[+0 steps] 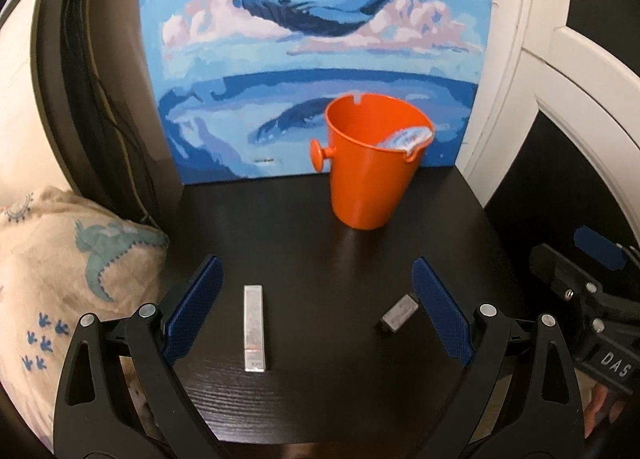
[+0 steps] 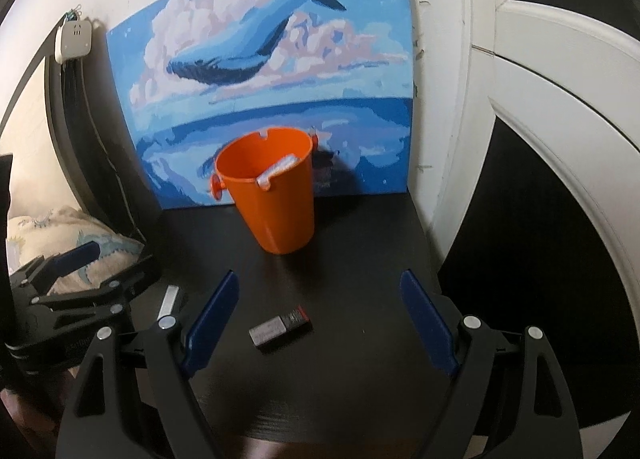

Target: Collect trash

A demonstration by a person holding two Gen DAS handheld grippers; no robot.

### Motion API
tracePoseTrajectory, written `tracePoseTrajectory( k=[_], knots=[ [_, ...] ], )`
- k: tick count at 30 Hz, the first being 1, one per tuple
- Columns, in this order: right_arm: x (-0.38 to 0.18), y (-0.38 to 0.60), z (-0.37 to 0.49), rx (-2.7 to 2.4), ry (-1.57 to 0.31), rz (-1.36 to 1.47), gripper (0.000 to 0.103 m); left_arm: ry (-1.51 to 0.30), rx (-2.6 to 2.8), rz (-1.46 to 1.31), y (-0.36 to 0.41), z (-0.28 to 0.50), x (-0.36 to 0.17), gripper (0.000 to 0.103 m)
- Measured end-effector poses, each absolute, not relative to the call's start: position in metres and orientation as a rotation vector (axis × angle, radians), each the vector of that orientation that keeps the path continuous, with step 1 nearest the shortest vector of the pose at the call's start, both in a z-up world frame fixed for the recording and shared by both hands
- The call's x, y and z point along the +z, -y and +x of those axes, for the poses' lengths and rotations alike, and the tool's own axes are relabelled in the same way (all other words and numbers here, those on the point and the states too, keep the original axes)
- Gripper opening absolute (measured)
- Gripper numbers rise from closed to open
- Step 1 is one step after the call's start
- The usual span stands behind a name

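An orange bucket (image 1: 366, 163) stands on the dark table (image 1: 320, 227) with a white wrapper (image 1: 406, 138) resting inside against its rim. It also shows in the right wrist view (image 2: 274, 199). A silver stick wrapper (image 1: 255, 328) lies flat between my left gripper's fingers. A small grey and black box (image 2: 280, 326) lies between my right gripper's fingers; it also shows in the left wrist view (image 1: 398, 315). My left gripper (image 1: 318, 271) is open and empty. My right gripper (image 2: 320, 283) is open and empty.
A blue whale painting (image 1: 316, 59) leans against the wall behind the bucket. A patterned cushion (image 1: 60, 271) lies left of the table. White door trim (image 2: 520, 139) stands to the right. Dark cables (image 1: 100, 99) hang at the left.
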State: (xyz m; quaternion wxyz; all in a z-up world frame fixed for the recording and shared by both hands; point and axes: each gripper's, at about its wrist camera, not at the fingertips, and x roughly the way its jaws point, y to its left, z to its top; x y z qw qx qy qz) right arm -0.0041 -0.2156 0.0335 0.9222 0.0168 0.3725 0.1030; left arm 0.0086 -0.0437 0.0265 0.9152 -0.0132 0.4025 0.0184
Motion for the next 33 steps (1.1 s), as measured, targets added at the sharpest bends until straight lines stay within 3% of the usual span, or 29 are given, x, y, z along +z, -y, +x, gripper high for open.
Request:
tracePoseTrajectory(
  k=[33],
  knots=[
    [-0.035,0.212,0.007,0.179,-0.864,-0.007,0.083,-0.898,0.069,-0.004,0.055,0.015,-0.033,0.094]
  ],
)
